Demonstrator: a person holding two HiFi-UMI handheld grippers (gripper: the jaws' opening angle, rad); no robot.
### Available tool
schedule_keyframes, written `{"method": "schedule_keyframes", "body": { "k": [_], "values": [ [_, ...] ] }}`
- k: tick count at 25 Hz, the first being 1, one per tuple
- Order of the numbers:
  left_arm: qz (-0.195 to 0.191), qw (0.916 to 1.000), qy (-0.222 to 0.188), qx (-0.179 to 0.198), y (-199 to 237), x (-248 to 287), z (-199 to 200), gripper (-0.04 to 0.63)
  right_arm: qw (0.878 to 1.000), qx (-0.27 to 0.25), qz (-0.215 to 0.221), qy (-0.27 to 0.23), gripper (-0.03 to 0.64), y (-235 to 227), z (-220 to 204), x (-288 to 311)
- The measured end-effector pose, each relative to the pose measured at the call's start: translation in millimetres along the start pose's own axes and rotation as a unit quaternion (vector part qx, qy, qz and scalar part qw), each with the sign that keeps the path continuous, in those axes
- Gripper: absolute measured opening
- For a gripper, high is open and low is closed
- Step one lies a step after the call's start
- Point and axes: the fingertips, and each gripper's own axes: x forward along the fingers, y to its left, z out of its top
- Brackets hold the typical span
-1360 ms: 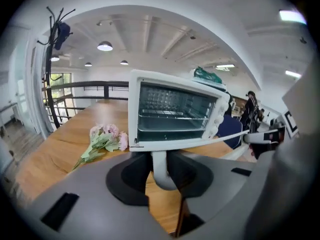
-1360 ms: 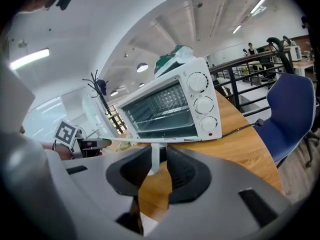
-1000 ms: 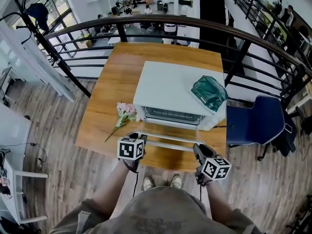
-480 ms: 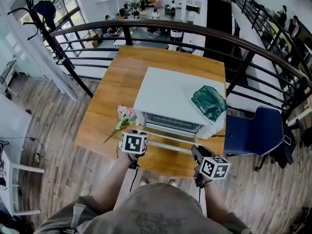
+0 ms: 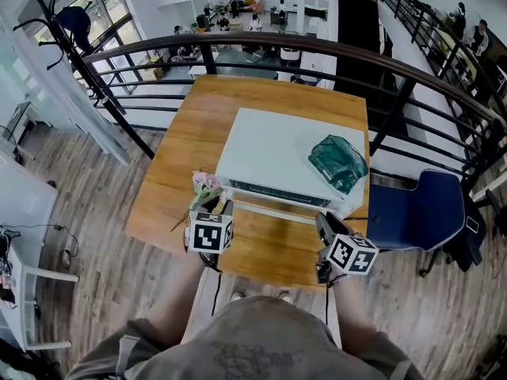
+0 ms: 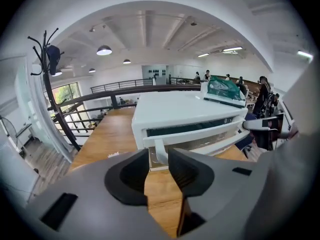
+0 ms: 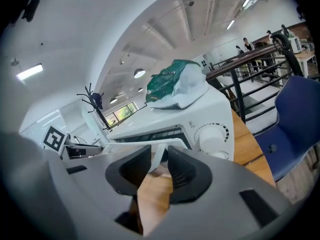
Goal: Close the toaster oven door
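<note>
White oven door (image 6: 210, 143) ajar, handle (image 6: 160, 153) betw closing L claw (image 5: 224, 208), R claw (image 5: 323, 222), dials (image 7: 214, 134) only right gripper view

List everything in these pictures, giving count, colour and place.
table: one, wooden, beside the railing
toaster oven: one, white, on the table
door handle: one, white, oven's front
bag: one, green, atop the oven
flowers: one bunch, pink, on table left of oven
chair: one, blue, right of table
railing: one, dark, behind the table
coat rack: one, black, far left
left claw: one, grey, closing, door handle between its jaws
right claw: one, grey, closing, door handle between its jaws
</note>
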Motion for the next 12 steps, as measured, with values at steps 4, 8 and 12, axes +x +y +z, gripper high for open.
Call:
{"method": "schedule_keyframes", "body": {
  "k": [4, 8, 12],
  "values": [
    [-0.002, 0.9995, -0.031, -0.006, -2.7, -7.6, 11.9, 0.137, 1.000, 0.002, -0.006, -0.011, 0.120, -7.6, 18.5, 13.6],
    [-0.010, 0.9982, -0.058, -0.011, -5.8, -21.0, 18.8, 0.135, 1.000, -0.005, -0.014, -0.002, 0.121, -7.1, 21.9, 12.8],
    [-0.019, 0.9938, -0.109, -0.005, -6.5, -46.8, 37.1, 0.102, 0.999, -0.045, -0.014, -0.005, 0.119, 9.1, 28.1, -9.8]
  ]
}}
